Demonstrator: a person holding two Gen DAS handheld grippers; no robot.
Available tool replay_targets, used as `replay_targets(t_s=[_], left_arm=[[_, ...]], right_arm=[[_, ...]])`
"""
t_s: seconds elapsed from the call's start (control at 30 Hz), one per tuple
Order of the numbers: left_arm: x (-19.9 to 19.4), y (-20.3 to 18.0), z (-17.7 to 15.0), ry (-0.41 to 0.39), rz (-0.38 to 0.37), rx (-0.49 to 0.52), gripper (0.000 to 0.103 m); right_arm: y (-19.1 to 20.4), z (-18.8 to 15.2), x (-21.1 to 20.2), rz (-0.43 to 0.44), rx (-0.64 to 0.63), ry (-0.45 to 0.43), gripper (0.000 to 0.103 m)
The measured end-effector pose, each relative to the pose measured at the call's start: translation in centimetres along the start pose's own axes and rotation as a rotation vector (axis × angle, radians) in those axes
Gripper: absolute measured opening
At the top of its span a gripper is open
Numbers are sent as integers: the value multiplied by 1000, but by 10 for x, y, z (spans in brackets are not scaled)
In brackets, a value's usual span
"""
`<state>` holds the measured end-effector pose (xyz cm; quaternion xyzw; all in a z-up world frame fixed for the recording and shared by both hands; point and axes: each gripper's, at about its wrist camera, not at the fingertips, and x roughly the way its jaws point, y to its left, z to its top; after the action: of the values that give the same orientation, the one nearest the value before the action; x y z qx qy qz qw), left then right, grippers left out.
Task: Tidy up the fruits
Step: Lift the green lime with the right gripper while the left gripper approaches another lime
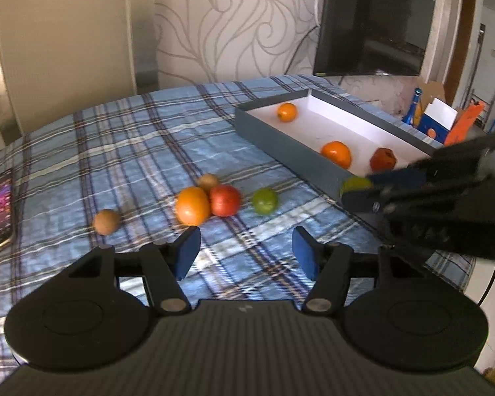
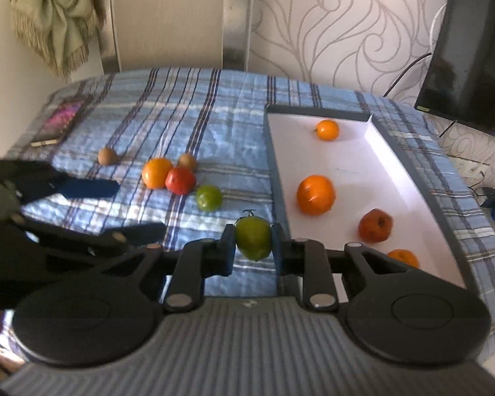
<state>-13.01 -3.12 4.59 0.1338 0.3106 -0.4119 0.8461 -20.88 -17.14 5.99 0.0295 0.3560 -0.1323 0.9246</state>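
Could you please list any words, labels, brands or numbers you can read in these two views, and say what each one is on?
No text can be read in either view.
TV: a small mark on its lower edge, too small to read.
Blue carton on the floor: printing too blurred to read.
Phone: a pink lit screen, no legible characters.
Box, the fruits and both grippers: no markings visible.

no text seems readable anywhere, views blurred

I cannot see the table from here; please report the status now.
Right gripper shut on green fruit, beside the box. Left gripper open, empty. Nothing in the way.
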Motion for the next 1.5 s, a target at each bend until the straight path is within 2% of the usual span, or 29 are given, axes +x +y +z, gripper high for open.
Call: replay_targets(t_s=[0.27, 0.4, 0.53, 0.87, 1.0, 1.17, 1.5], left_arm=[[21, -20, 2, 9, -50, 26, 60], [33, -27, 2, 26, -37, 31, 60], [43, -31, 4, 32, -22, 33, 54], [67, -31, 14, 48, 52, 14, 54], [76, -31, 22, 46, 57, 2, 53], [83, -30, 27, 50, 55, -20, 48], [84, -28, 26, 48, 55, -40, 45]], right_arm=[[-8, 5, -31, 24, 19, -43, 26], [-8, 0, -39, 39, 8, -52, 26], [-13, -7, -43, 38, 13, -41, 26], [-30, -15, -53, 34, 39, -58, 26], [-36, -16, -54, 29, 46, -62, 26], [-41, -18, -54, 26, 51, -57, 26], [-43, -19, -52, 35, 53, -49, 26]])
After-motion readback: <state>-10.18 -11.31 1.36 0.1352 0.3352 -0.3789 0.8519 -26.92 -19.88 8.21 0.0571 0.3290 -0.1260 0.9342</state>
